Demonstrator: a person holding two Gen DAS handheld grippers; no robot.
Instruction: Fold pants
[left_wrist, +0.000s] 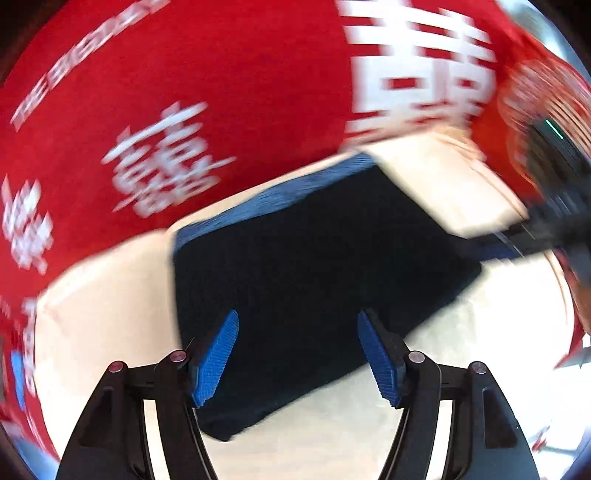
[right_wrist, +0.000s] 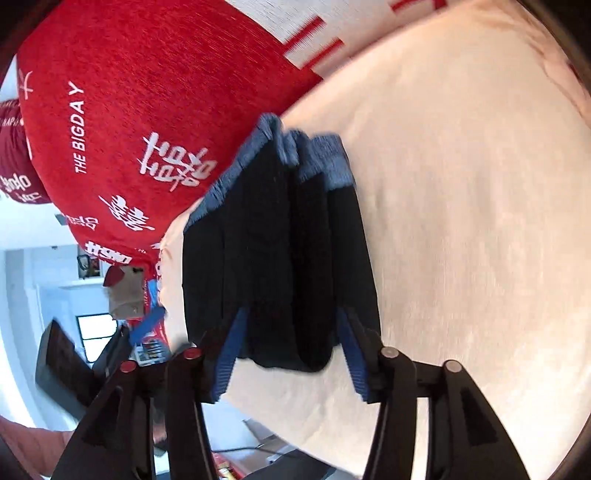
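Note:
The pants (left_wrist: 314, 258) are a dark folded bundle with a blue waistband (left_wrist: 277, 195), lying on a cream cloth surface (left_wrist: 103, 325). My left gripper (left_wrist: 297, 360) hangs open just above the bundle's near part, its blue pads clear of the fabric. In the right wrist view the pants (right_wrist: 277, 240) show stacked folds, with the waistband (right_wrist: 321, 158) at the far end. My right gripper (right_wrist: 291, 354) is open and straddles the near end of the bundle, its pads beside the cloth without squeezing it. The right gripper (left_wrist: 554, 221) also shows as a dark blur at the right edge of the left wrist view.
A red cloth with white lettering (left_wrist: 221, 74) covers the surface behind the pants, also visible as the red cloth (right_wrist: 147, 92). The cream surface (right_wrist: 461, 221) spreads wide to the right. Past its left edge are a small cardboard box (right_wrist: 125, 291) and dark equipment (right_wrist: 66, 362).

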